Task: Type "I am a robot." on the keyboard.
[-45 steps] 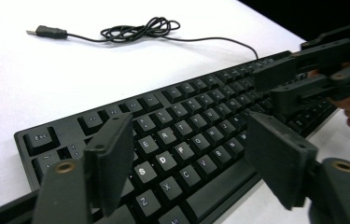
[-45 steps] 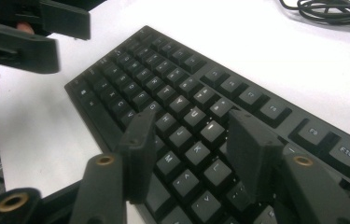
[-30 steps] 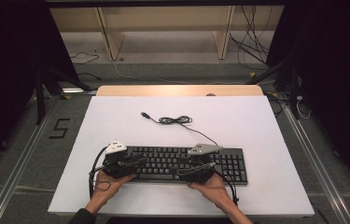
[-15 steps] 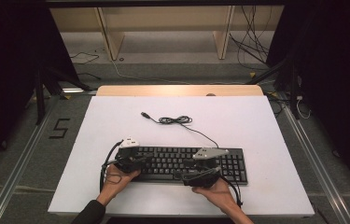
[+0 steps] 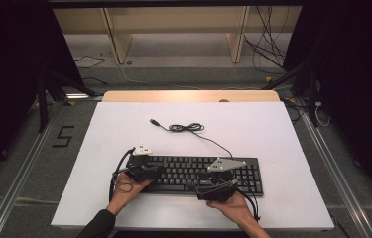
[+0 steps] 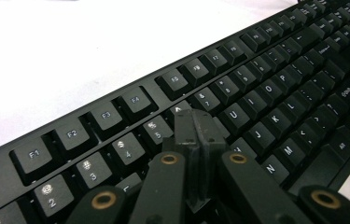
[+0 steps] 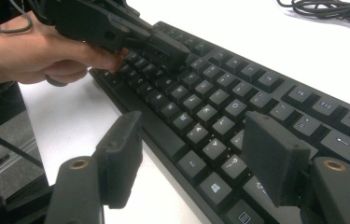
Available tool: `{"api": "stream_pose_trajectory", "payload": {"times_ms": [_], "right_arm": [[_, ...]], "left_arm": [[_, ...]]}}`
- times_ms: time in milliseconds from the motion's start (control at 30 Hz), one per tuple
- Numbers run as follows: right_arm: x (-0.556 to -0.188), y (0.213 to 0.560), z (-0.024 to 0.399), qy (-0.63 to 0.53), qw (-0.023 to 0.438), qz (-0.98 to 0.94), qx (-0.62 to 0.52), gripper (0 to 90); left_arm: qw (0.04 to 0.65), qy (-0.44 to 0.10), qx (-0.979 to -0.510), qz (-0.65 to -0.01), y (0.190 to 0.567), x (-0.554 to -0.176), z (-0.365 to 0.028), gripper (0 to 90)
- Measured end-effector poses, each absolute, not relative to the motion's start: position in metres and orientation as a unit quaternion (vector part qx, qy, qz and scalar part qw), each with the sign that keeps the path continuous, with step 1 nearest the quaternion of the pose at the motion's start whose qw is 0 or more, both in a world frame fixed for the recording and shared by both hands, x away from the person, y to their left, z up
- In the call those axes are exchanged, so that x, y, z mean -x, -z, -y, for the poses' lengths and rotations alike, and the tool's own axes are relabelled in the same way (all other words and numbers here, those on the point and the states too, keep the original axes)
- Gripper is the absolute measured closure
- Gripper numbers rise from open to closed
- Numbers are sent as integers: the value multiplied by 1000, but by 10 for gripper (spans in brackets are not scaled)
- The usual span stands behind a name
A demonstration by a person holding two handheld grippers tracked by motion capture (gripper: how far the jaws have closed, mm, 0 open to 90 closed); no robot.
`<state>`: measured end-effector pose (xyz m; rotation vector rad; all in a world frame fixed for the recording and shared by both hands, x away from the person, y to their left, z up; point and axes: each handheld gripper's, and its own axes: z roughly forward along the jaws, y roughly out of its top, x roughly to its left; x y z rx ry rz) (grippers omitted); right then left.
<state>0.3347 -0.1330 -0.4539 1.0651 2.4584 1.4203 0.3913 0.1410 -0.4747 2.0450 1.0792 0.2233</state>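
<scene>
Your left gripper (image 5: pixel 150 171), jaws closed empty, sits tip-down on the keyboard (image 5: pixel 193 173); right gripper (image 5: pixel 217 186) jaws open over its near edge. Bare table (image 5: pixel 273 134) beyond.

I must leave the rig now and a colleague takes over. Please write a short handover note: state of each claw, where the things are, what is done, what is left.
Left claw: shut, nothing between the jaws, tips on the keyboard keys near the 6.
Right claw: open, jaws astride the keyboard's front edge near the Windows key, holding nothing.
Keyboard: flat on the white table, near the front edge; its cable lies unplugged behind it.
Done: both claws are at the keys.
Left: probably pressing keys; which ones are meant I cannot tell.
</scene>
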Motion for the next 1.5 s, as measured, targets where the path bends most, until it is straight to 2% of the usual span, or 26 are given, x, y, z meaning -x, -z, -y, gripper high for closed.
{"api": "stream_pose_trajectory", "payload": {"times_ms": [700, 900, 1000, 1333, 1500], "right_arm": [[-334, 455, 133, -465, 54, -811, -352, 391], [-334, 455, 133, -466, 55, -809, -353, 387], [-334, 454, 133, -467, 56, -809, -354, 384], [-336, 455, 133, -466, 56, -808, -356, 374], [-337, 455, 133, -466, 56, -808, -357, 373]], "left_arm": [[392, -93, -811, -424, 476, -390, -138, 888], [413, -94, -799, -426, 467, -387, -144, 844], [425, -92, -792, -428, 463, -385, -147, 804], [451, -77, -784, -420, 454, -377, -156, 552], [466, -73, -777, -417, 452, -372, -160, 465]]}}
